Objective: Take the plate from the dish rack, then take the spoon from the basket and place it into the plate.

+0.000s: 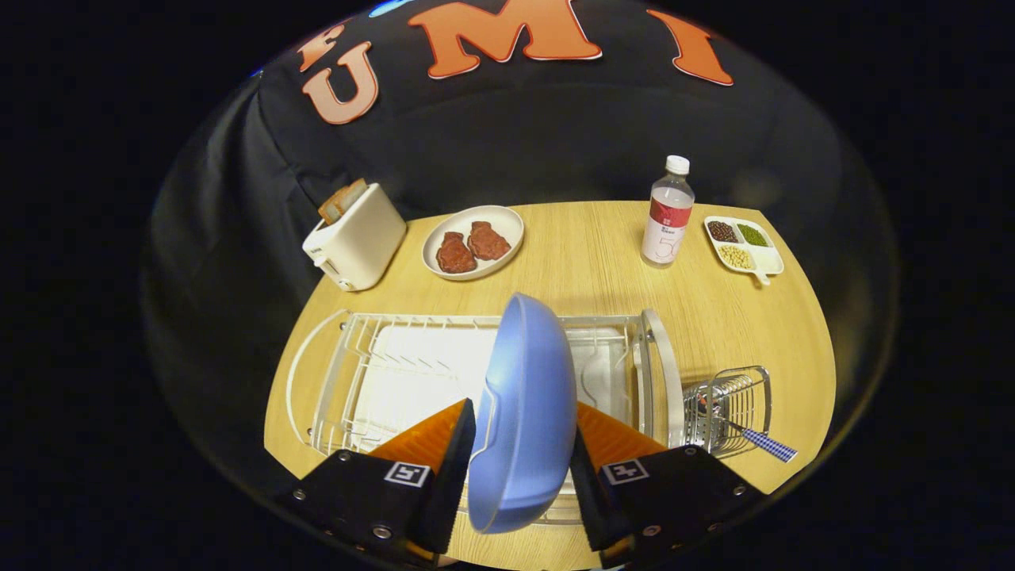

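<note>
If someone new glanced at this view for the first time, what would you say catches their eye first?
First, the blue plate standing on edge between the fingers of the tongs, which press on it from both sides above the white dish rack. Next, the spoon with its checked handle sticking out of the wire basket beside the rack. Beyond, a white toaster and an oval dish of meat stand out.

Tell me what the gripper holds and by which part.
The gripper is shut on the blue plate, standing on edge above the dish rack, fingers pressing its two faces.
</note>
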The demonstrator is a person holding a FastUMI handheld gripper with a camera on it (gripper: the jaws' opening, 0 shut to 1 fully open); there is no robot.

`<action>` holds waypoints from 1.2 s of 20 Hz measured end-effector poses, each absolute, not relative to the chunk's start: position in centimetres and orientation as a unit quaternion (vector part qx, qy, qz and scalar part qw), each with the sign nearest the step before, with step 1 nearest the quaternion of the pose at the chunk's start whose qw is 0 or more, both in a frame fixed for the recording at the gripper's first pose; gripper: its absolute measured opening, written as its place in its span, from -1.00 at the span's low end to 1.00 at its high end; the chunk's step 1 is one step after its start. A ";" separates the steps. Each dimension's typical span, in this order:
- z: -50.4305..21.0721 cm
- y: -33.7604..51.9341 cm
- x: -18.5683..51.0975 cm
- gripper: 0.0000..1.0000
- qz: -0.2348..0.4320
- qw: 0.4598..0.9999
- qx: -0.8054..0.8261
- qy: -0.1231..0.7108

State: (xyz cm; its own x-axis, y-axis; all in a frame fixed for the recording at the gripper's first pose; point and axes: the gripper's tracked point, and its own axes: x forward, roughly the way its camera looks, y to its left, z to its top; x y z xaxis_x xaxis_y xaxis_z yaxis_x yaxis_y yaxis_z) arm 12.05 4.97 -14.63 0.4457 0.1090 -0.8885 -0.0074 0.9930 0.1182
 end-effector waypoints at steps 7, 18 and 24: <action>-15.7 4.7 11.9 -0.23 -0.004 0.841 0.024 0.541; -8.3 1.3 10.4 -0.41 -0.017 0.886 0.045 0.462; -7.5 0.3 1.8 -0.41 0.036 0.892 0.086 0.442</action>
